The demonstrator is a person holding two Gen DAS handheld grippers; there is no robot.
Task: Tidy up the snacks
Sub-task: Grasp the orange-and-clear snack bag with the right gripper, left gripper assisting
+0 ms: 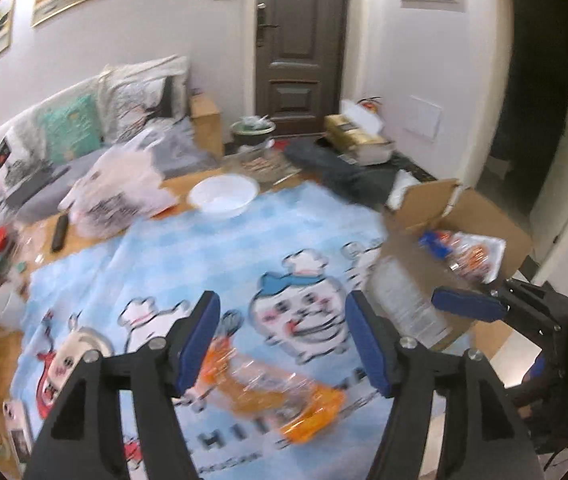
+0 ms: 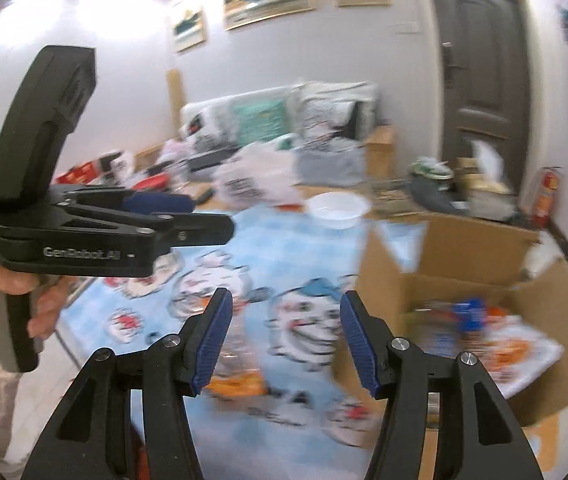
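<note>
While both views are motion-blurred, I see my left gripper (image 1: pixel 282 332) with jaws apart, empty, above the orange snack packet (image 1: pixel 280 396) on the blue tablecloth (image 1: pixel 204 256). Right gripper (image 2: pixel 282 338) also spread, empty. More snack bags (image 2: pixel 496 344) lie inside the cardboard box (image 2: pixel 476 240).

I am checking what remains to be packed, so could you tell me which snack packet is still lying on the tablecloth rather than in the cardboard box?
The orange packet, lying on the tablecloth near the left gripper; the other packets are already in the cardboard box.
</note>
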